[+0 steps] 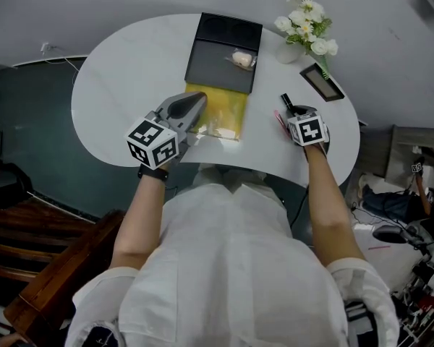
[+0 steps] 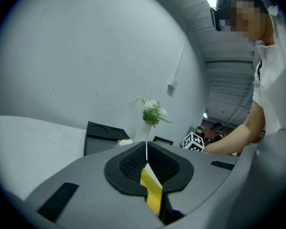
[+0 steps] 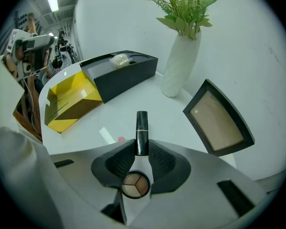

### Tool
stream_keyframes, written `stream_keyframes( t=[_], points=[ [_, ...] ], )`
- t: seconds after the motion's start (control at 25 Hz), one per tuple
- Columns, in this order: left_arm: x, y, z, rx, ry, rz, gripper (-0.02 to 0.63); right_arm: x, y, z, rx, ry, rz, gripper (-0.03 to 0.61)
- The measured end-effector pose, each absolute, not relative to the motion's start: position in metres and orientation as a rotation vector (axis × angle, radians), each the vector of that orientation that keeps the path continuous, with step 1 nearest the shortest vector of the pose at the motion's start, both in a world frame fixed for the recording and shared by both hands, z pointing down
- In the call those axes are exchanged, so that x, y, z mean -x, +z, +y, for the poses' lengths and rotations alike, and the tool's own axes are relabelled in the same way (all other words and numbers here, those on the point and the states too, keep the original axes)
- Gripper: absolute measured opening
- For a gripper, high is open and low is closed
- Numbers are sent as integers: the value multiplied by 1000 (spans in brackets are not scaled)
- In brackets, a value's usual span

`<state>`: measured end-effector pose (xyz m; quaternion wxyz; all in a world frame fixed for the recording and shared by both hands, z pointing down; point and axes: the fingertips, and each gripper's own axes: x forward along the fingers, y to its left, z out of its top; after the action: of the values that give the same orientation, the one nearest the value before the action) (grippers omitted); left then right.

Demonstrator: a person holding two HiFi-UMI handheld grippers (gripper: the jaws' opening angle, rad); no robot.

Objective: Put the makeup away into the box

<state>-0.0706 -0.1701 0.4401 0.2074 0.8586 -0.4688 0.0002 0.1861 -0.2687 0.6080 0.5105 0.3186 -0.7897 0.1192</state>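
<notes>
Left claw (image 1: 200,107) in the head view is pinched shut on the near edge of the yellow box (image 1: 220,114); that box lies on the white worktop (image 1: 123,85), right against the open black box (image 1: 224,53); the right claw (image 1: 291,114) points steeply down at the right side of the worktop, with a black tube (image 1: 286,103) at its tip; a flat dark case (image 1: 320,82) and a vase of flowers (image 1: 307,31) stand near it.

From the left gripper view, the left claw (image 2: 146,152) is closed tight on a thin flap (image 2: 152,191), yellow on one side and white on the other; it looks like thin card, so I think it bends and tears easily and wants only a soft pull.

From the right gripper view, the right claw (image 3: 141,149) is narrow and holds the black tube (image 3: 141,125) by its near end; the tube is slim and shiny with a thin gold ring, and its far end pokes out past the pads; I think it is light, hard and slippery, so it could twist or slide out; a hold nearer its middle looks safer; a little round pan (image 3: 135,185) with three skin-coloured powders shows below the jaws; I cannot tell what it rests on; powder like that probably cracks if it drops; the yellow box (image 3: 69,101) is well apart, off to the left.
</notes>
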Motion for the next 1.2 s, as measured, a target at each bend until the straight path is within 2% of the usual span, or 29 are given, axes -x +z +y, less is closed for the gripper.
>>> stream_keyframes(
  t=[1.2],
  points=[
    [118,434,-145,-2364,-101,-1376,23,-56,528,-240,-583,73,-2080,81]
  ],
)
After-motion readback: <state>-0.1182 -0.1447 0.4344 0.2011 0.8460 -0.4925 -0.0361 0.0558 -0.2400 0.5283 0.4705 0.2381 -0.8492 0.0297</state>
